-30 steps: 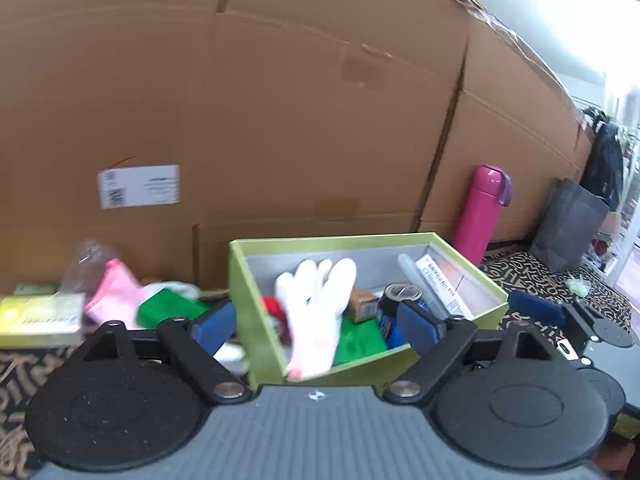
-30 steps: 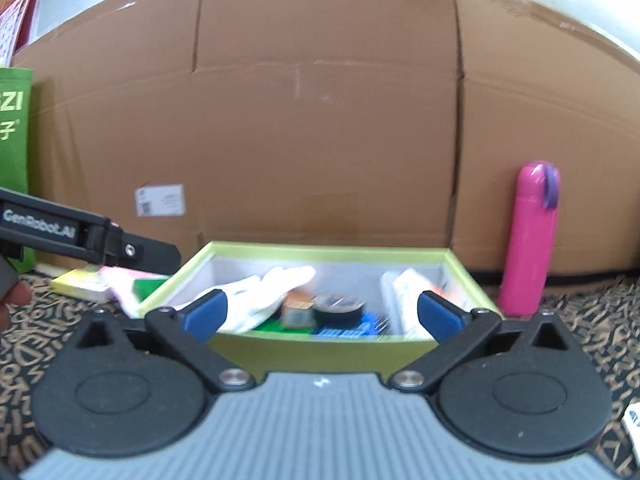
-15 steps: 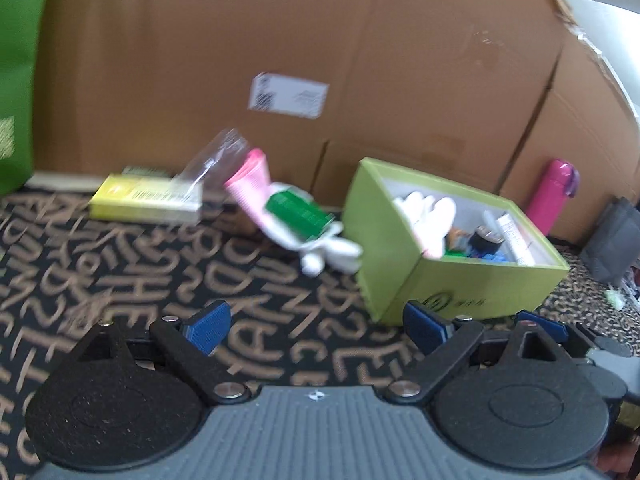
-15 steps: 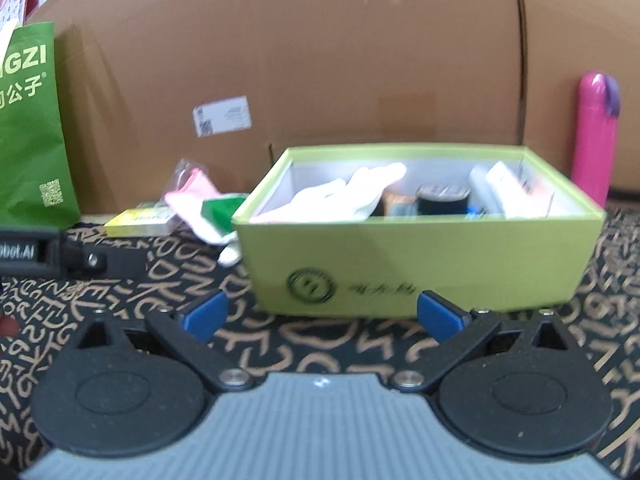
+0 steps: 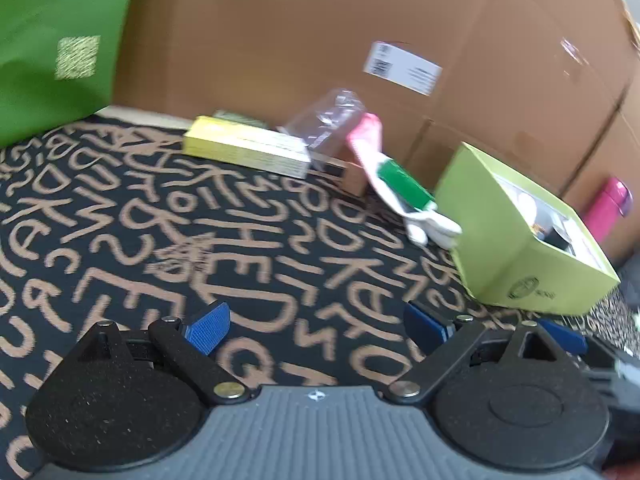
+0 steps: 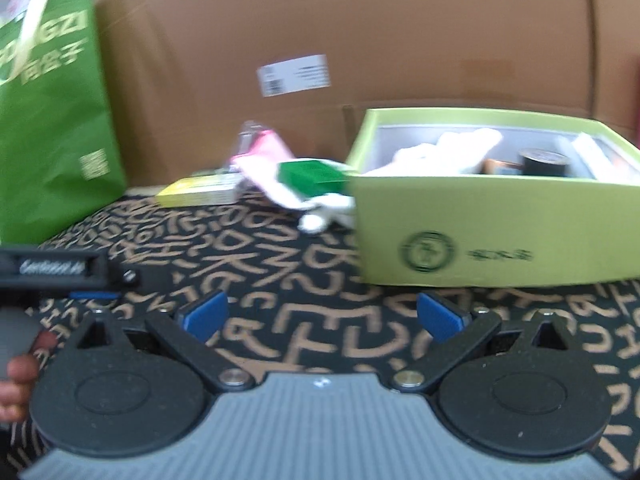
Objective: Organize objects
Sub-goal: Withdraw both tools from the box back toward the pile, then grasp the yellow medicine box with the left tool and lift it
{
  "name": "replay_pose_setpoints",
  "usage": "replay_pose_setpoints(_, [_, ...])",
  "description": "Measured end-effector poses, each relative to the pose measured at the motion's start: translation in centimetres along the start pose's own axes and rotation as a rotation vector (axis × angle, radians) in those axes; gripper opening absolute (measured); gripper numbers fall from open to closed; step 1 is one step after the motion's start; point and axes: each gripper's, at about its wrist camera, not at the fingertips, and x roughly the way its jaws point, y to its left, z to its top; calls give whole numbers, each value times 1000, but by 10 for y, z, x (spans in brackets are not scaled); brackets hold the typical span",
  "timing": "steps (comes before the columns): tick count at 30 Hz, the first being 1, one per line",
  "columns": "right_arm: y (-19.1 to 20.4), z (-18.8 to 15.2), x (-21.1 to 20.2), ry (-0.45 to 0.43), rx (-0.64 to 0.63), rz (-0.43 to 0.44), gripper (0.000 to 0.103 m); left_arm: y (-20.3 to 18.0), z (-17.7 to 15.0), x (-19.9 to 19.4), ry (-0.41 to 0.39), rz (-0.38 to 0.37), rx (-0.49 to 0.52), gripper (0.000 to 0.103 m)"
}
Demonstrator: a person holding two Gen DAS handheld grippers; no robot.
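Note:
A lime green box (image 5: 516,248) (image 6: 492,232) stands on the patterned cloth, holding a white glove (image 6: 448,152), a black roll (image 6: 544,162) and other small items. Left of it lie a green packet (image 5: 404,186) (image 6: 310,178) on white and pink fabric (image 5: 366,140), a clear plastic wrapper (image 5: 328,118) and a yellow box (image 5: 246,148) (image 6: 198,196). My left gripper (image 5: 316,326) is open and empty, low over the cloth, well short of the pile. My right gripper (image 6: 322,316) is open and empty in front of the green box's left corner.
A cardboard wall (image 5: 360,20) closes the back. A green paper bag (image 6: 48,128) stands at the far left. A pink bottle (image 5: 608,208) is behind the box to the right. A person's hand (image 6: 16,376) holds the left gripper at the right view's left edge.
Both grippers have pulled back from over the green box and swung left. The box now sits to the right in both views, and the loose pile has come into view.

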Motion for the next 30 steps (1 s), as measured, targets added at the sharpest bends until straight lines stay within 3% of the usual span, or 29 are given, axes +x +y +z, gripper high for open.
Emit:
replay_pose_setpoints(6, [35,4,15,-10,-90,92,103,24,23,8,-21,64,16,97])
replay_pose_setpoints(13, [72,10,38,3,-178,151,103,51,76,37,-74,123,66,97])
replay_pose_setpoints(15, [81,13,49,-1,-215,165,103,61,88,45,-70,92,45,97])
replay_pose_setpoints(22, [110,42,118,32,-344,187,87,89,120,73,-41,-4,-44,93])
replay_pose_setpoints(27, [106,68,176,93,-270,191,85,89,133,85,-60,23,51,89])
replay_pose_setpoints(30, [106,82,196,74,-242,187,85,89,139,96,-46,27,101,82])
